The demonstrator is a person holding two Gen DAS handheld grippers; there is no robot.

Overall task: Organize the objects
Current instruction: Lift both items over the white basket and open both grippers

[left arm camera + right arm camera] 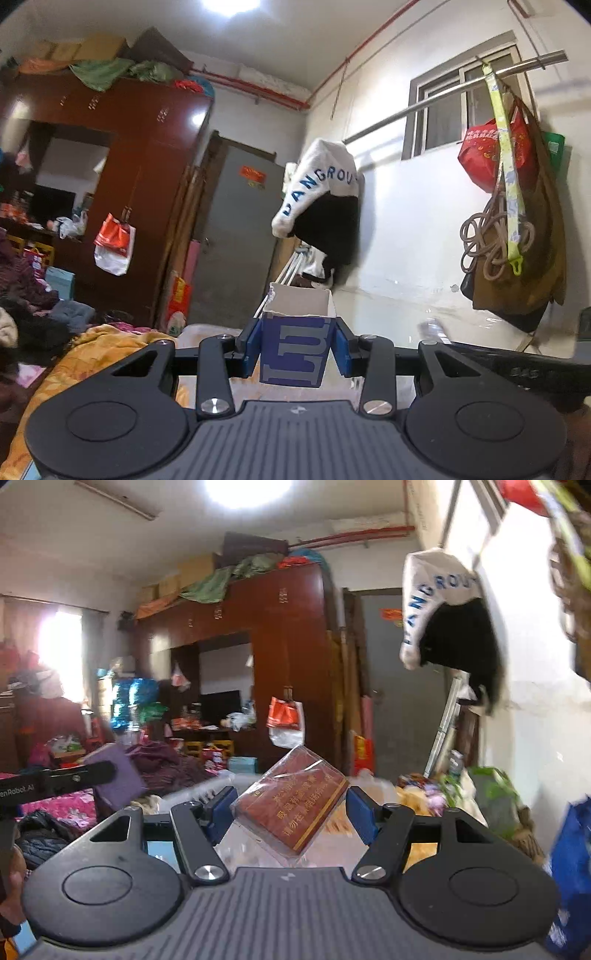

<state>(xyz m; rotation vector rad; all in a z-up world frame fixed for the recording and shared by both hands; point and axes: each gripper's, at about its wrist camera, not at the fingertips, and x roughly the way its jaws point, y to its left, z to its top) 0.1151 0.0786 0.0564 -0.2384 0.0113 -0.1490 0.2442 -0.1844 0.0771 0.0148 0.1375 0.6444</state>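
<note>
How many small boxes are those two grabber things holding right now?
2. A blue box with its top open sits pinched in the left gripper; a reddish-brown box hangs tilted in the right gripper. More may be hidden.

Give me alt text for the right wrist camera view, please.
The right gripper holds a tilted, reddish-brown, plastic-wrapped rectangular box between its blue pads. Behind is a cluttered room with a dark red wooden wardrobe and a grey door.

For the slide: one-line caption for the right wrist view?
Right gripper holds a tilted red cigarette pack aloft before a cluttered bedroom's wardrobe.
</note>
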